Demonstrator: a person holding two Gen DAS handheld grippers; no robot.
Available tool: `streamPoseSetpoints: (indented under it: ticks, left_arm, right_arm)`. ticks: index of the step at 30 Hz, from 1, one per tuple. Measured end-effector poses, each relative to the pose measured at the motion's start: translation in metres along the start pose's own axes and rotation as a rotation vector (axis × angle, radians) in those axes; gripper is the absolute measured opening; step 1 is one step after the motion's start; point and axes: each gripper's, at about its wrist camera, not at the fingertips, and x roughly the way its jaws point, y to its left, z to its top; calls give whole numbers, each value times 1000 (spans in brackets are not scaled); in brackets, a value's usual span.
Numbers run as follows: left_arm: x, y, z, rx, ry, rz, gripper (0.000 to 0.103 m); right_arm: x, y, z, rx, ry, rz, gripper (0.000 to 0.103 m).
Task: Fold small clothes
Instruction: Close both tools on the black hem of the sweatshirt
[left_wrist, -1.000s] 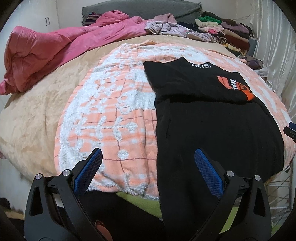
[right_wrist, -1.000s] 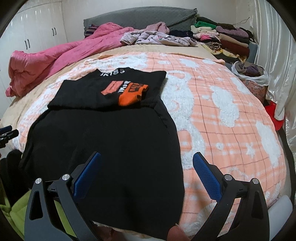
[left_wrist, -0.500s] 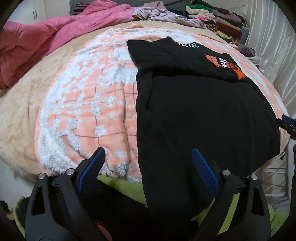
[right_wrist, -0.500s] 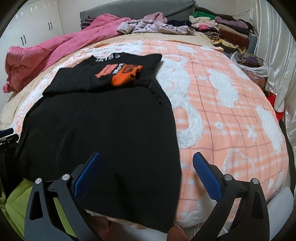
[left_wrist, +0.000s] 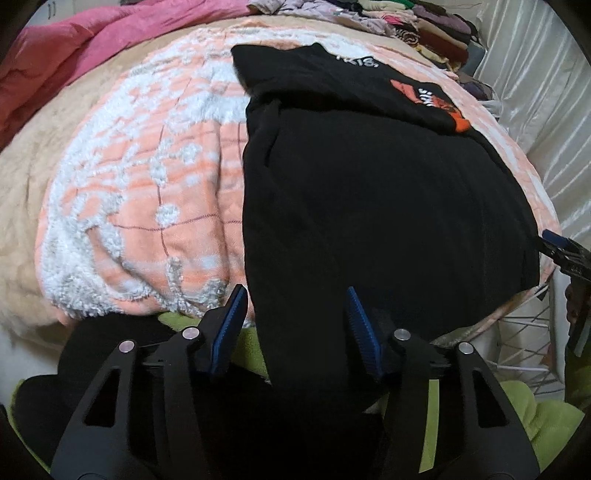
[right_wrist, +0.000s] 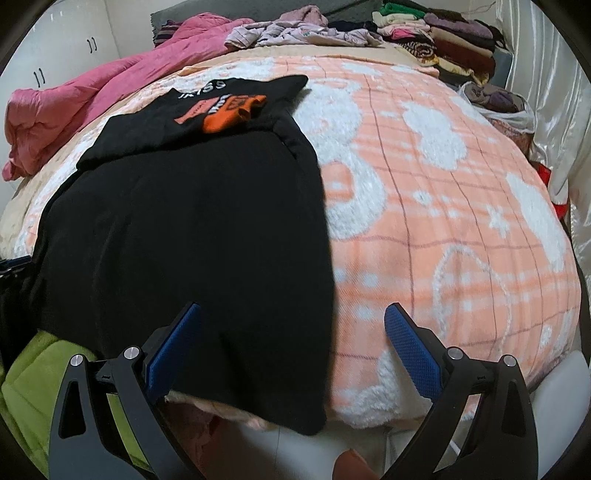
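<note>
A black garment (left_wrist: 369, 184) with an orange and white print lies on the orange-and-white blanket (left_wrist: 147, 177), its top folded over at the far end; its near hem hangs over the bed's edge. It also shows in the right wrist view (right_wrist: 192, 229). My left gripper (left_wrist: 295, 325) is open, its fingers straddling the garment's near left hem corner. My right gripper (right_wrist: 291, 343) is open, straddling the garment's near right hem corner. The right gripper's tip (left_wrist: 557, 243) shows at the right edge of the left wrist view.
A pink quilt (right_wrist: 92, 96) lies bunched at the far left of the bed. Loose clothes (right_wrist: 303, 29) and a stack of folded clothes (right_wrist: 443, 40) sit at the far end. A lime-green cloth (left_wrist: 535, 417) lies below the bed's edge. A white curtain (right_wrist: 554, 92) hangs at right.
Both grippers have moved forward and down to the garment's near hem. The left gripper's jaws have narrowed somewhat but remain open.
</note>
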Motion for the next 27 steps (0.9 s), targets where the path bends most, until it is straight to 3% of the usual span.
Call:
streamPoseSetpoints:
  ticks: [2,6,13,21,24,27]
  left_arm:
    - [8,3,-2,-15,29,-7,47]
    - [15,-1,-6,2,57,6,47]
    - [13,4,-7,-20,58,-24,47]
    - [8,7,-14,-21,61,-30,47]
    - [9,6,-14,-18,63,-23,46]
    - [12,3,-11,-16,56,4,33]
  right_arm:
    - [-1,-5,-4,6,7,12,97]
    - [0,-8,-11,18,35,46,74]
    - [7,-6,-26,17,85,95,55]
    - [4,-9,-29,21,67,142,15]
    - [-2,-13,-26,37,51,173,9]
    - [-12,-11,-20,35,15,215,8]
